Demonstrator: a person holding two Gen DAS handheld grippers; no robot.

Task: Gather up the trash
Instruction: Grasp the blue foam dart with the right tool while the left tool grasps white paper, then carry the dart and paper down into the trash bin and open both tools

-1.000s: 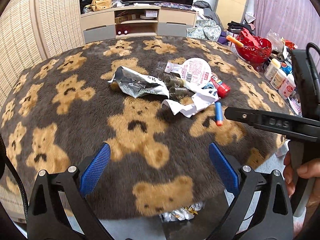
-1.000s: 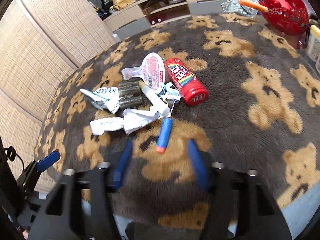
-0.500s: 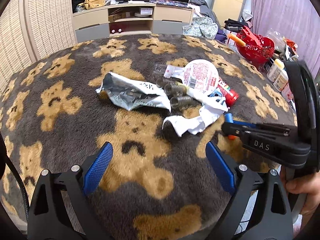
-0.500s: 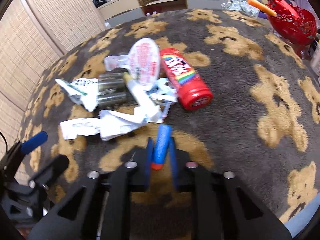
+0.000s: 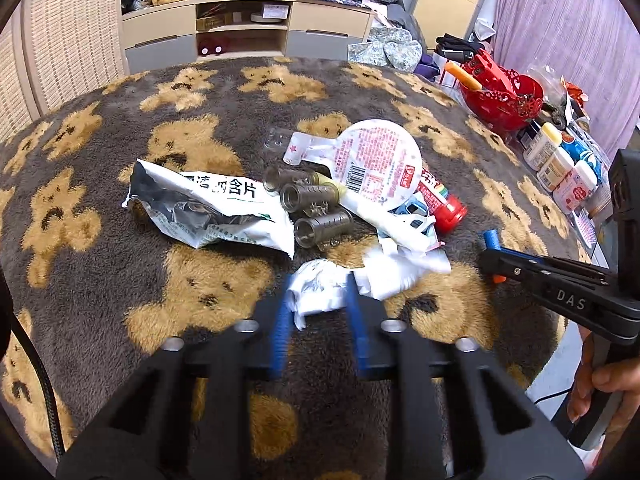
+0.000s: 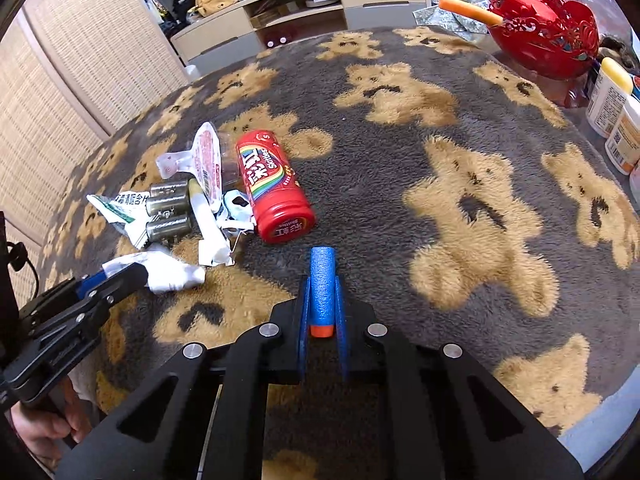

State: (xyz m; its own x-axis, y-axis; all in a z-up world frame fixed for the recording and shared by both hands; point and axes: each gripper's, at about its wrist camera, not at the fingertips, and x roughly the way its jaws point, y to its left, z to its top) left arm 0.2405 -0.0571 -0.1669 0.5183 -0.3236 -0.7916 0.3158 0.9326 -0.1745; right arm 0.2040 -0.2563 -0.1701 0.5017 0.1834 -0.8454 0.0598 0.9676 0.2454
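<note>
bear-print blanket (image 6: 460,128) under trash; tv stand (image 5: 248,28) at 12 o'clock. left gripper (image 5: 318,304) pinches paper (image 5: 320,290); right gripper (image 6: 322,308) pinches dart (image 6: 322,284).

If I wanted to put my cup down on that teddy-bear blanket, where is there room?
Bare fuzzy bear-print blanket lies between the red candy tube and the white jars at the edge, and beyond the litter toward the red lacy bowl. Around the crumpled white paper and torn foil bag it is crowded.
</note>
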